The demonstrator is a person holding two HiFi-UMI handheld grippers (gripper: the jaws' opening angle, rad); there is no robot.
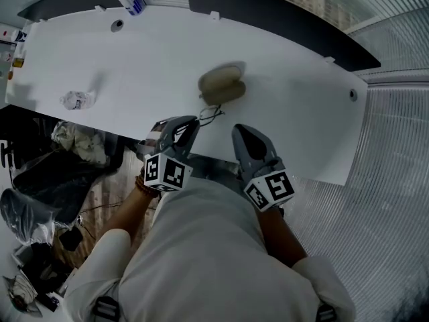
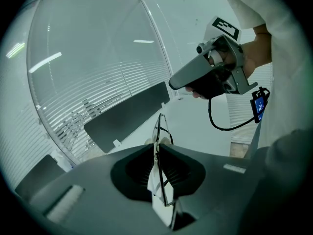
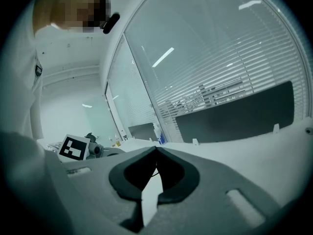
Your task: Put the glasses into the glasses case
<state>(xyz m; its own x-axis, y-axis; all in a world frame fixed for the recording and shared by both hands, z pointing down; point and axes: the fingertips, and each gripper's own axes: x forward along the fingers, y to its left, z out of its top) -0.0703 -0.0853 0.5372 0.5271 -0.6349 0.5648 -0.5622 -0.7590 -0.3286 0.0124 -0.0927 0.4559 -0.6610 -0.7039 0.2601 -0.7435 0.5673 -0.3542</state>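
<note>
Left gripper [image 2: 157,148]: jaws nearly closed, pinching the glasses [image 2: 160,130] edge-on, one rim standing up past the tips and the rest running back between the pads; the glasses are held clear of the table [image 1: 134,66], just short of the case [image 1: 222,84]. Right gripper [image 3: 156,150]: jaws closed tip to tip, nothing plainly held; a thin dark line shows in the gap behind the tips, identity not determinable. The case lies on the table beyond both grippers and appears shut, though its seam is too small to confirm. Assessment: the glasses are thin wire-rimmed, very light, springy at the temples and fragile at lenses and hinges; they are likely to twist or slip under a hard pinch; the best hold is judged to be on the frame at the bridge or rim edge, not on a lens face or temple tip. The case looks rigid and smooth and may slide when pushed; the free gripper would need to steady or open it.
</note>
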